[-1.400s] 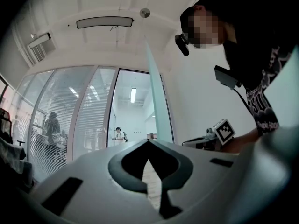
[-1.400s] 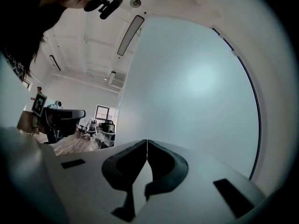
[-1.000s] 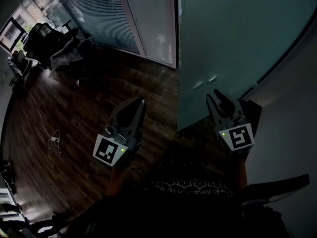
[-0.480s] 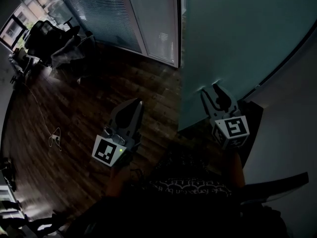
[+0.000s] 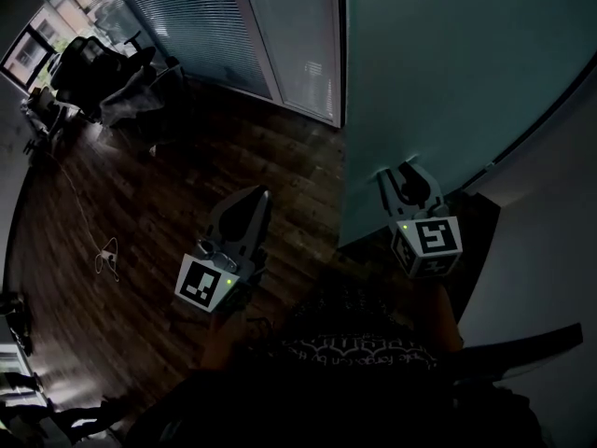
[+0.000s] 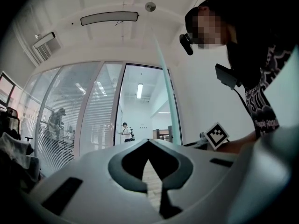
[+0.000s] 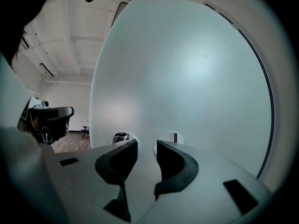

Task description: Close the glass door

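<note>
Dark wood floor (image 5: 140, 250), one glass door (image 5: 420, 82); my left gripper (image 5: 262, 194) has jaws together, my right gripper (image 5: 400, 171) jaws closing, nothing between.

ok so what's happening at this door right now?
A person stands at the frosted glass door with a gripper in each hand. The right gripper is close to the panel's face, its jaws apart but closing, with nothing clamped between them. The left gripper hangs shut and empty over the wood floor. The door stands open.
</note>
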{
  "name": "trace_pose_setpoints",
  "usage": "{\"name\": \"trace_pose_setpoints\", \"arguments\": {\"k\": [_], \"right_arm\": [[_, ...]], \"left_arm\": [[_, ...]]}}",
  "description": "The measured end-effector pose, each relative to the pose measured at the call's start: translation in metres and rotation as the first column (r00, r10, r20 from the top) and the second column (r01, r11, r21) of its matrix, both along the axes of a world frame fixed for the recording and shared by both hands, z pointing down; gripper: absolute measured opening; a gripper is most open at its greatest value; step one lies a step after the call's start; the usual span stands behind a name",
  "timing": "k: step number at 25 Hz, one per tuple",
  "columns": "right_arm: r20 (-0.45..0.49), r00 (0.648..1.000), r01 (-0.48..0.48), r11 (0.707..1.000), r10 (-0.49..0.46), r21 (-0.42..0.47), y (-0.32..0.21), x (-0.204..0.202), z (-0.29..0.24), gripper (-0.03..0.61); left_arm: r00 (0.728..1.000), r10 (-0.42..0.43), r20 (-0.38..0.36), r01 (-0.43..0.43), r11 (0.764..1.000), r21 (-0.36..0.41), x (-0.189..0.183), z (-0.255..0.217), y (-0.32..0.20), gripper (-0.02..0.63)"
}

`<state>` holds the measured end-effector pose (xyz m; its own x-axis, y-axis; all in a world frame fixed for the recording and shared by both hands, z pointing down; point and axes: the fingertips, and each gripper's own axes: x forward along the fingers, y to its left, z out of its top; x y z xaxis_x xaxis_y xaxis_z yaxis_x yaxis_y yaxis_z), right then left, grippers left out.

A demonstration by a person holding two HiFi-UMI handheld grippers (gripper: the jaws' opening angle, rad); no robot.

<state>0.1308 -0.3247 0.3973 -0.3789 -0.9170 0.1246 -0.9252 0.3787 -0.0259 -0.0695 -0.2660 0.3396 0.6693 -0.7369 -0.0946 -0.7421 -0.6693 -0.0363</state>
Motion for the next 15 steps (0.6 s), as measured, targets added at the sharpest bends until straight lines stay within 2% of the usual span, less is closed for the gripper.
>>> {"name": "trace_pose_setpoints", "arguments": {"k": [10,15], "right_arm": [[-0.005,1.000,-0.005,1.000,0.005,0.009,-0.009,-0.008,-0.005,0.127],[-0.003,1.000,0.012,1.000,-0.012,0.005,-0.015,-0.014,-0.005,0.127]], "left_arm": [[1.000,-0.019,-0.018,0.019,1.000,-0.007,0.001,-0.004,-0.003,0.002],[0.998,-0.062,-0.021,0.062,0.998,0.002,-0.004,-0.006,-0.004,0.002]]}}
